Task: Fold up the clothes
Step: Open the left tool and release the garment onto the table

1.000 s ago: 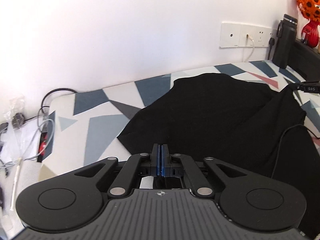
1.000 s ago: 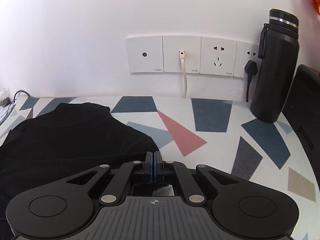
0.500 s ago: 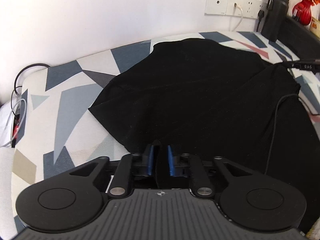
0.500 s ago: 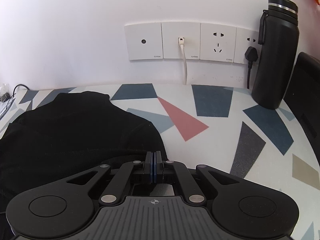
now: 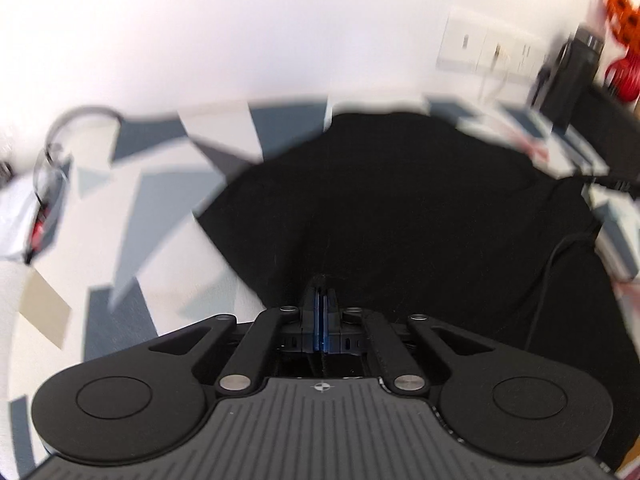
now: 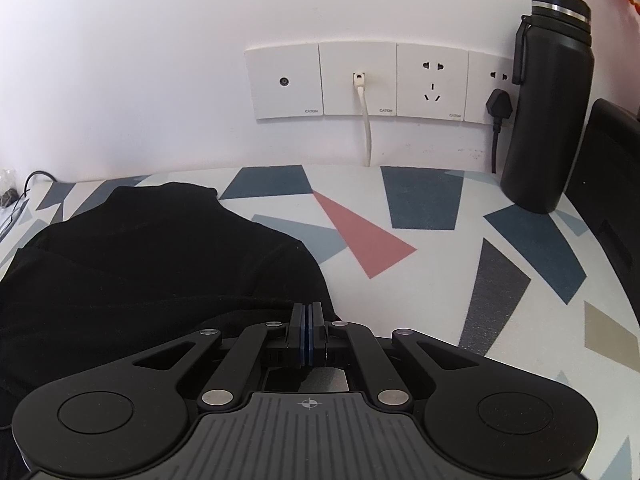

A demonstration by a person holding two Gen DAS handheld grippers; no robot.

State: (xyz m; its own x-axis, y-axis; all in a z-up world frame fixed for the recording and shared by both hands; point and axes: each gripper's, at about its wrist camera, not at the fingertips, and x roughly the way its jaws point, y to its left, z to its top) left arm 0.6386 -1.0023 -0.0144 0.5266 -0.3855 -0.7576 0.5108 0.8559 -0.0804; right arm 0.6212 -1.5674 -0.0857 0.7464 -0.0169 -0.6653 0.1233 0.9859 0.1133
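reclosed left fingers [image 5: 320,300] pinch black garment [image 5: 400,200] on triangle-patterned table [image 6: 400,280]; right fingers [image 6: 306,320] clamp its edge.

The black garment [image 6: 152,272] covers the left part of the table [image 6: 440,216], leaving bare patterned surface from the garment's right hem to the right edge. At the far right corner a black bottle [image 6: 544,104] stands upright against the wall, with a dark block [image 6: 612,184] just beside it. A white cable [image 6: 366,132] and a black plug [image 6: 499,106] hang along the far edge. A thin black cord [image 5: 548,272] lies across the garment.
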